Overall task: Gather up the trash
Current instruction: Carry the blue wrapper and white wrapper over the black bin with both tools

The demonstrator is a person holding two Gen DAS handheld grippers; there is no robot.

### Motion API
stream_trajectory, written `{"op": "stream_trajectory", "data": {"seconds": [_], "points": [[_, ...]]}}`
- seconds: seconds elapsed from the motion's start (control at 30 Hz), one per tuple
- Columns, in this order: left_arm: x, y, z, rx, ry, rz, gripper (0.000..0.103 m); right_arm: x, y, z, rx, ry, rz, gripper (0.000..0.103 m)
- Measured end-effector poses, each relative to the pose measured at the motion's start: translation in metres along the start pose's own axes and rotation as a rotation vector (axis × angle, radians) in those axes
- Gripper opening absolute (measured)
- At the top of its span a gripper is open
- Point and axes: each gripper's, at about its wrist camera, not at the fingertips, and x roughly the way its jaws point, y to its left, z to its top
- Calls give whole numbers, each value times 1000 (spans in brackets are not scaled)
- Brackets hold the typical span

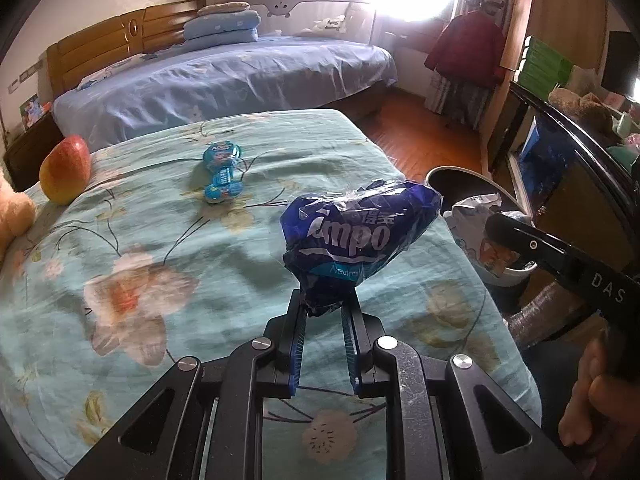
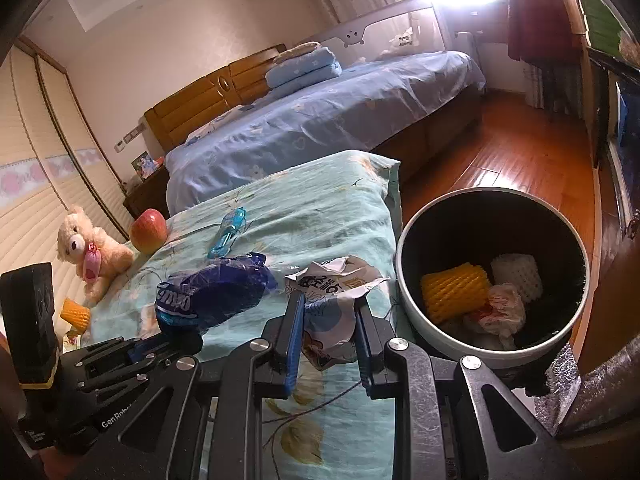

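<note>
Trash is in both grippers, and the bin [image 2: 494, 276] sits on the floor just beside the bed with the flowery green cover [image 1: 168, 264]. The step in hand looks like carrying two pieces of trash over to that bin.

The left gripper [image 1: 325, 312] has its fingers closed most of the way on a crumpled blue plastic wrapper [image 1: 356, 240]. They pinch the bottom end of it, and the rest sticks up above the bed. The right gripper [image 2: 329, 320] is closed on a crumpled white paper wrapper [image 2: 334, 300] with cartoon pictures on it. Only a narrow gap is left between each pair of fingers, and the trash fills it.

The white wrapper is close to the bin, right by its rim but not over the hole yet. The blue wrapper is farther from it — above the bed, on the far side of the right gripper.

Inside the bin I can see a yellow foam net [image 2: 454, 294], a white foam net [image 2: 516, 274] and some crumpled paper [image 2: 502, 314].

Next, I think each gripper has to get over the open top of the bin, and then its fingers must open so the trash drops in. The right one should be first, since it is nearer.

A small blue packet [image 1: 220, 174] lies on the bed — maybe more trash.
</note>
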Motion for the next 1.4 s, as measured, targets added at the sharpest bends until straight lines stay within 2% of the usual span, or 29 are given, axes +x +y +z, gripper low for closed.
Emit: {"op": "stream_trajectory", "data": {"seconds": [1.4], "points": [[16,-29,14,57,14,-31,16,-14,-30,1,45,-24,-34,23]]}}
